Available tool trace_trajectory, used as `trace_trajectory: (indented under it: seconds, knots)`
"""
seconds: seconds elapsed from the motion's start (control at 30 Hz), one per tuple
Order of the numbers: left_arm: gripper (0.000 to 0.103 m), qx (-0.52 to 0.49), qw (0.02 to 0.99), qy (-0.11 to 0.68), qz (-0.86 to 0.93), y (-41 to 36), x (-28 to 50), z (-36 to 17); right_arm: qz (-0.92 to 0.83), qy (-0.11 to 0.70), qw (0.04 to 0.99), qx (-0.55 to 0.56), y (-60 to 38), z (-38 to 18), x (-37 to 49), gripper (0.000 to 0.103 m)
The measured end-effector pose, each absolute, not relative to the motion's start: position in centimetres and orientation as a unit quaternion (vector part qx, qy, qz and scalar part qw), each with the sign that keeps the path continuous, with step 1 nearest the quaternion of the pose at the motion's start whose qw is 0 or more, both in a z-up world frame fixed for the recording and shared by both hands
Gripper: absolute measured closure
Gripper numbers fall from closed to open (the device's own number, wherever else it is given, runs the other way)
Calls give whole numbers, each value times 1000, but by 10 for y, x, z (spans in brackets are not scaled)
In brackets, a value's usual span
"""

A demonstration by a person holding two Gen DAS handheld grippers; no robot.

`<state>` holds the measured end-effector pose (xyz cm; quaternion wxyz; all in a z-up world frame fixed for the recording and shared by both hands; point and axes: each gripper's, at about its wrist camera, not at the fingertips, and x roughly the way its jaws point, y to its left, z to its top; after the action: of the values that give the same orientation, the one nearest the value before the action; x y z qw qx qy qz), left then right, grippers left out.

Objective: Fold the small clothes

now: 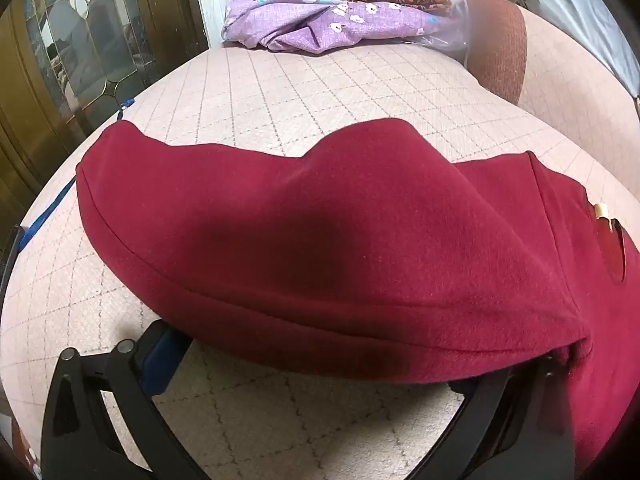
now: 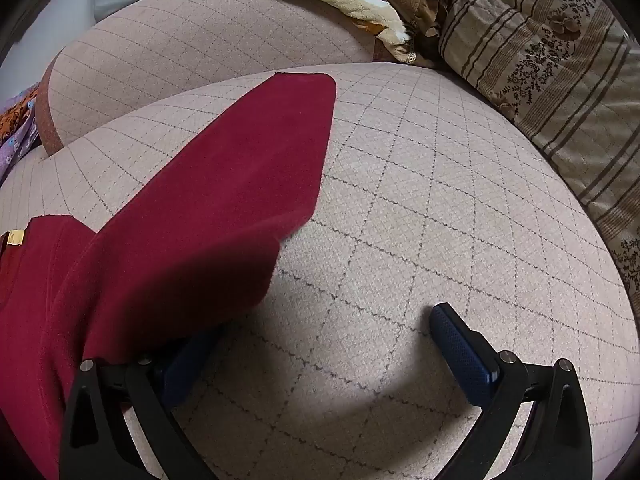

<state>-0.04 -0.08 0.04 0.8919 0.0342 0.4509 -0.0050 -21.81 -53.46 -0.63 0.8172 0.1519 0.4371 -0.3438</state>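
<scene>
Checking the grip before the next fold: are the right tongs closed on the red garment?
No, the right tongs stand wide open, and the red garment only drapes over one finger.

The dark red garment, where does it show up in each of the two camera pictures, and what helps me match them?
Left wrist view: the dark red garment fills the middle and right, draped across the pink quilted bed.
Right wrist view: the garment runs from the lower left up towards the centre.
Shared landmark: the small gold tag on the garment; the purple flowered cloth also shows in both.
</scene>
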Motion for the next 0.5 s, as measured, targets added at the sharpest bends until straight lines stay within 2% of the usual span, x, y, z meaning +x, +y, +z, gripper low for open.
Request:
trace_trajectory:
  seconds: [0.33, 0.5]
  knots:
    - [0, 37, 891, 453, -4, -3, 2, 1, -344, 436, 818, 152, -535, -6, -218, 1]
    - [0, 49, 862, 503, -28, -1, 3, 11, -345, 437, 817, 148, -534, -6, -217, 1]
